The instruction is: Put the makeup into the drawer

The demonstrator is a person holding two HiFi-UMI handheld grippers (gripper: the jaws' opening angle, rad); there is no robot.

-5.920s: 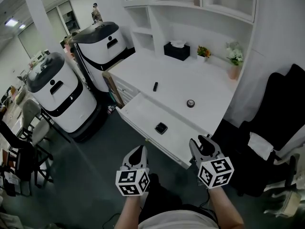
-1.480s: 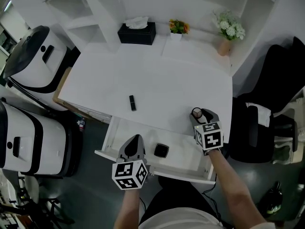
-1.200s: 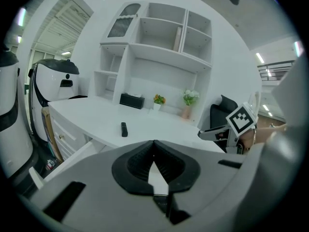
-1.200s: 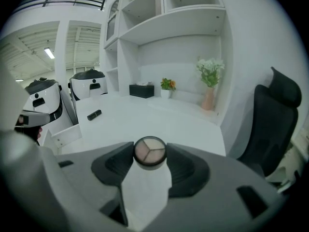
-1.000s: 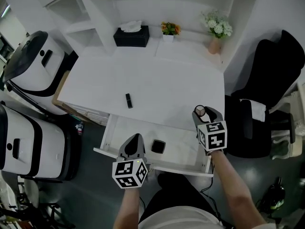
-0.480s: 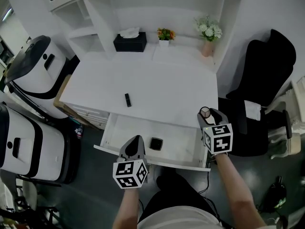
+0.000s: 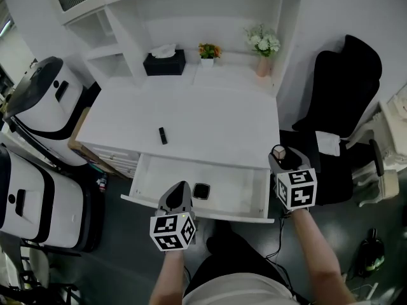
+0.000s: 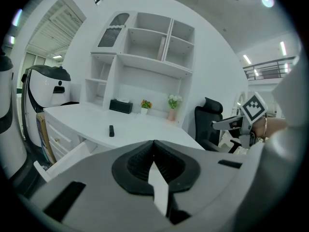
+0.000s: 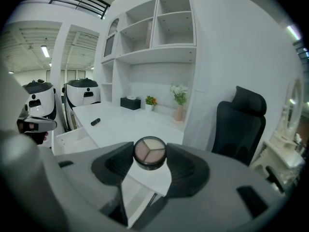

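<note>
While our right tongs (image 7: 280,155) stay clamped on the round eyeshadow palette (image 9: 150,152), it now hangs just past the right end of the open drawer (image 7: 164,177), off the bench (image 7: 210,116). Our left tongs (image 8: 154,161) are pressed together, empty. Only the right gripper view shows the palette's three shades; only the head view shows the black compact (image 7: 201,191) in the drawer.

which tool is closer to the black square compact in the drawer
Left. The left tool hovers just left of the black compact, over the front edge of the drawer; the right tool, holding a round eyeshadow pot, is off past the drawer's right end.
</note>
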